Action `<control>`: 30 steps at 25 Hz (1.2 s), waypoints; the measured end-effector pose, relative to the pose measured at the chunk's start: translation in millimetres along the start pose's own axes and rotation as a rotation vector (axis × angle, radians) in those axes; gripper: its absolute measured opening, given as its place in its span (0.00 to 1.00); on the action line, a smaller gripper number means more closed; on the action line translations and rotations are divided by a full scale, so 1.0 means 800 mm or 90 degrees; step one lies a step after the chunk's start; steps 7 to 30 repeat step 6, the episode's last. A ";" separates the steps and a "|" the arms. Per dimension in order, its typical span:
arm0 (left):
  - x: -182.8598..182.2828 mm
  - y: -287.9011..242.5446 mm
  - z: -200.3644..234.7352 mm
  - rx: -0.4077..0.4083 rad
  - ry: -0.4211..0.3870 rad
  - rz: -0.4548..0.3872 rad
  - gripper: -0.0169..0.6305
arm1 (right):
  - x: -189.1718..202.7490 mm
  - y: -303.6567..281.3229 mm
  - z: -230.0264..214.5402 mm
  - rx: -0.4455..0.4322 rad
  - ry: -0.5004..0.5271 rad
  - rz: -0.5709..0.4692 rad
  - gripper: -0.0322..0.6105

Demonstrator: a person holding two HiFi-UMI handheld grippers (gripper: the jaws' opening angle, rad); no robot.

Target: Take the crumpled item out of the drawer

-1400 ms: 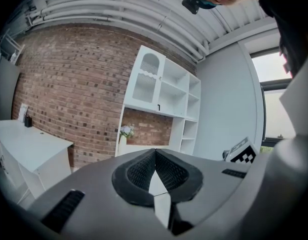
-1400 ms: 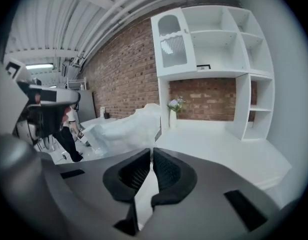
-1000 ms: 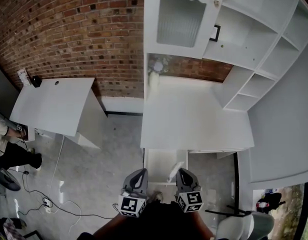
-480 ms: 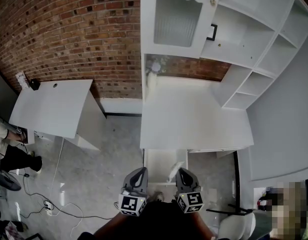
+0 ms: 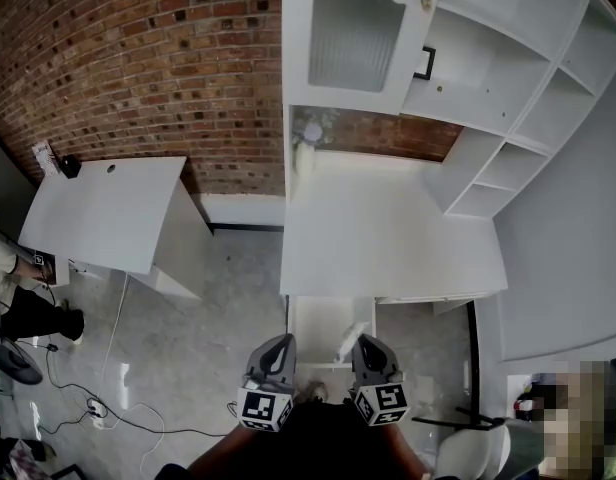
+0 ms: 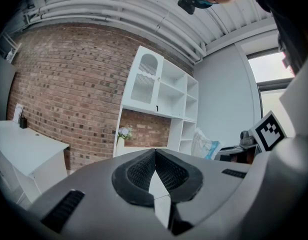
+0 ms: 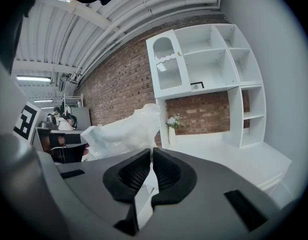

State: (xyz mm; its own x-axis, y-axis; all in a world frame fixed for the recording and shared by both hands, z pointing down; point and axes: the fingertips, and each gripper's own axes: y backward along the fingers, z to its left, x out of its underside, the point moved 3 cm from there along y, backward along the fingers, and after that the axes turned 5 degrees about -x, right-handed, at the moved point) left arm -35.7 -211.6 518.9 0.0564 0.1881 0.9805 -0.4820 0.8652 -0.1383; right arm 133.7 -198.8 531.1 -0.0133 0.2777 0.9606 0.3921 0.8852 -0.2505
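A crumpled white item [image 7: 125, 131] rises up and to the left beyond my right gripper [image 7: 150, 154], whose jaws are shut on its lower part. In the head view the crumpled item [image 5: 350, 339] hangs from the right gripper [image 5: 361, 342] over the open white drawer [image 5: 320, 326] below the desk's front edge. My left gripper [image 5: 281, 342] is beside it at the drawer's left side. In the left gripper view the left gripper [image 6: 155, 152] has its tips touching, with nothing between them.
The white desk [image 5: 388, 233] carries a hutch with open shelves [image 5: 508, 78] and a glass door [image 5: 350, 38], plus a small vase of flowers [image 5: 308, 138]. A second white table [image 5: 108, 213] stands left by the brick wall. Cables [image 5: 98, 403] lie on the concrete floor.
The head view shifted slightly a second ago. Both grippers and the crumpled item have stayed where they were.
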 end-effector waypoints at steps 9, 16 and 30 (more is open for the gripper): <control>0.003 0.001 -0.002 0.000 0.000 0.001 0.06 | -0.003 0.001 0.000 0.000 0.002 -0.007 0.10; 0.003 0.001 -0.002 0.000 0.000 0.001 0.06 | -0.003 0.001 0.000 0.000 0.002 -0.007 0.10; 0.003 0.001 -0.002 0.000 0.000 0.001 0.06 | -0.003 0.001 0.000 0.000 0.002 -0.007 0.10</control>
